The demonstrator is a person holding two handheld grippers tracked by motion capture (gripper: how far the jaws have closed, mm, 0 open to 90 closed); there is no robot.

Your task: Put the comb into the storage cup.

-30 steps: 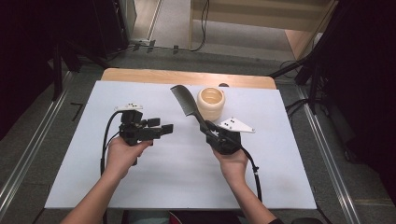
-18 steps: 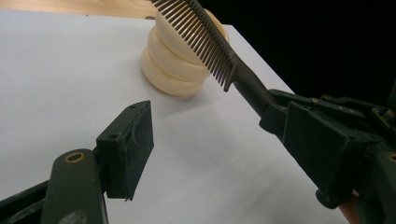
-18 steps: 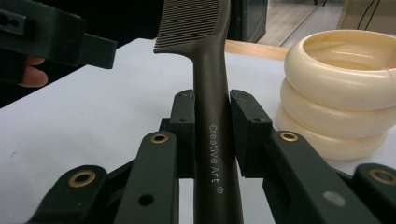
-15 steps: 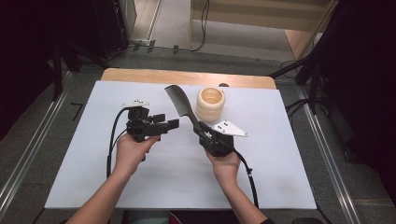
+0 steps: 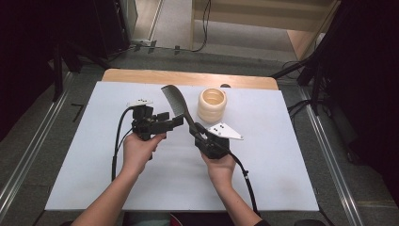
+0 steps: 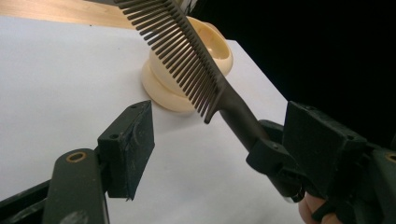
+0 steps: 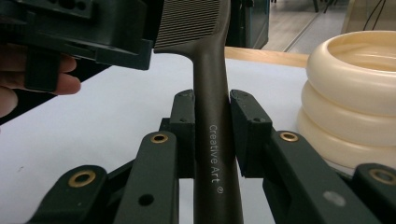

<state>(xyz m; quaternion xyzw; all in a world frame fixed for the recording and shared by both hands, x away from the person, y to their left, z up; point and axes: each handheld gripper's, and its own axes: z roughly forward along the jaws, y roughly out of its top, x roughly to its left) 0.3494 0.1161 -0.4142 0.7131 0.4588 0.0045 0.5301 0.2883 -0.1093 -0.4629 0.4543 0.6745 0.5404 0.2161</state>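
Note:
A dark brown comb [image 5: 175, 100] points up and away, and my right gripper [image 5: 198, 130] is shut on its handle. In the right gripper view the two pads press both sides of the comb handle [image 7: 212, 154], which is printed "Creative Art", with the right gripper [image 7: 212, 116] low in the picture. My left gripper [image 5: 170, 118] is open just left of the comb, pointing right at it. In the left gripper view the comb [image 6: 187, 56] crosses between the wide-apart jaws of the left gripper [image 6: 222, 123] without touching the pads [image 6: 133, 144].
A cream ribbed cup [image 5: 211, 104] stands upright on the white mat [image 5: 282, 165], just right of the comb's head. The cup [image 7: 355, 93] is close beside the right jaw. A bare wooden strip [image 5: 188, 77] runs along the table's far edge. Cables trail from both grippers toward me.
My right gripper has carried the comb to the left, away from the cup. The left gripper has edged up and right, so the two now stand close together.

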